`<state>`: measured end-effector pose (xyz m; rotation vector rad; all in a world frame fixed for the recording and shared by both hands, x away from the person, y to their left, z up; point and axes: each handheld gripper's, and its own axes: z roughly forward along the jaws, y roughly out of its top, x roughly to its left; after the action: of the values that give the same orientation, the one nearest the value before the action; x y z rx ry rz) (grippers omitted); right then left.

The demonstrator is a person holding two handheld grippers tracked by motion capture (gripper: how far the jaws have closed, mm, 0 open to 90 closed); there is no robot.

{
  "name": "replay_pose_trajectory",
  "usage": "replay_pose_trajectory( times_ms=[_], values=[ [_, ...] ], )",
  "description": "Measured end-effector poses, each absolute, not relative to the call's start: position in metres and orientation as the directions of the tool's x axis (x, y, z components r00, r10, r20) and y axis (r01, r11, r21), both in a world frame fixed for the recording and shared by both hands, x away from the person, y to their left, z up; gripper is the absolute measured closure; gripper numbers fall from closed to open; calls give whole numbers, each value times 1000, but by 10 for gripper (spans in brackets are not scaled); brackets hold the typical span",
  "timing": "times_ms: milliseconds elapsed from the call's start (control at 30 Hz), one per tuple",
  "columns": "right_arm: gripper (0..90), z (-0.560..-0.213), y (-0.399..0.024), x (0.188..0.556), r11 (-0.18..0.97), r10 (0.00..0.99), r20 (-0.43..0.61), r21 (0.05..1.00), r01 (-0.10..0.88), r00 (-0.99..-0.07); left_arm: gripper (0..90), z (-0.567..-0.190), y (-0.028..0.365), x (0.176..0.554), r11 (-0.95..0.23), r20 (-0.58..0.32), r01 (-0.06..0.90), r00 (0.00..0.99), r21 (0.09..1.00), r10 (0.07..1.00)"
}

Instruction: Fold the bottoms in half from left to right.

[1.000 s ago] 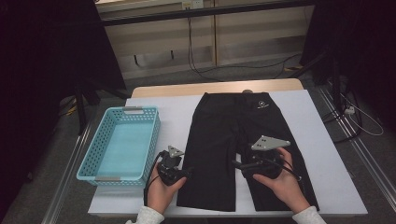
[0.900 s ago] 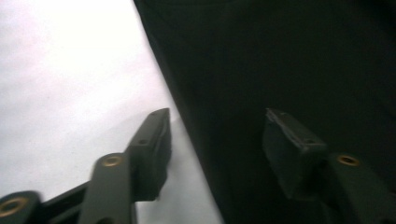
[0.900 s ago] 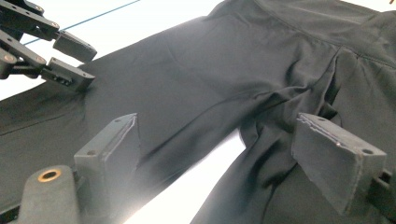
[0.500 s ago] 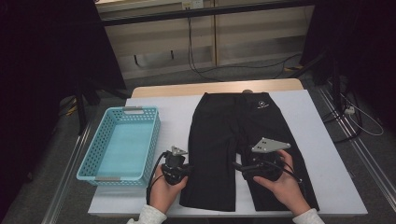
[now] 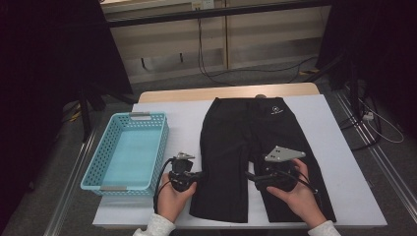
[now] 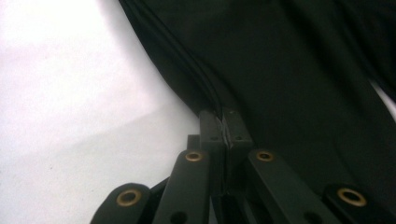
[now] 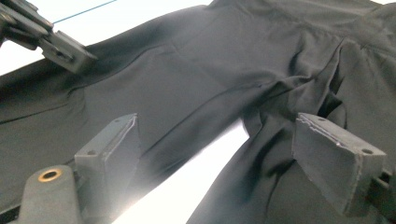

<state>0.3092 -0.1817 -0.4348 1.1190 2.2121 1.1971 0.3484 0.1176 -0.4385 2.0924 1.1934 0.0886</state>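
Observation:
A pair of black shorts [image 5: 246, 142] lies flat on the white table [image 5: 344, 147], waistband at the far side. My left gripper [image 5: 196, 175] is at the outer edge of the shorts' left leg. Its jaws have just closed, and in the left gripper view they [image 6: 224, 123] pinch the side seam of the fabric [image 6: 299, 70]. My right gripper [image 5: 250, 177] rests over the right leg near the gap between the legs. Its pads [image 7: 336, 158] stand wide apart above the cloth [image 7: 210, 60], gripping nothing. The left gripper [image 7: 60, 49] shows at the top left of the right gripper view.
A light blue plastic basket [image 5: 129, 150] stands empty on the table's left side, close to my left hand. Bare white table lies right of the shorts. Cables run over the floor beyond the far edge.
The left gripper's jaws have closed onto the edge of the shorts' left leg. Both hands have kept their places, and the right gripper's jaws are as wide as before.

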Motion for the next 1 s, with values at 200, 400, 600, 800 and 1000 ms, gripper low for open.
replay_pose_trajectory(
  times_ms=[200, 400, 600, 800, 1000],
  values=[
    [162, -437, -181, 312, 309, 803, 43, 823, 476, -594, 895, -437, 120, 349, -283, -318, 731, 565, 621, 762],
    [162, -439, -177, 314, 318, 798, 45, 815, 483, -601, 896, -435, 117, 346, -289, -319, 724, 577, 626, 752],
    [161, -438, -174, 321, 320, 809, 30, 815, 483, -587, 895, -436, 110, 345, -306, -328, 717, 599, 626, 730],
    [159, -442, -172, 332, 317, 820, 29, 809, 496, -571, 895, -434, 104, 343, -328, -327, 704, 623, 630, 711],
    [159, -438, -168, 342, 328, 822, 13, 808, 491, -570, 895, -433, 100, 342, -337, -321, 693, 636, 637, 702]
  ],
)
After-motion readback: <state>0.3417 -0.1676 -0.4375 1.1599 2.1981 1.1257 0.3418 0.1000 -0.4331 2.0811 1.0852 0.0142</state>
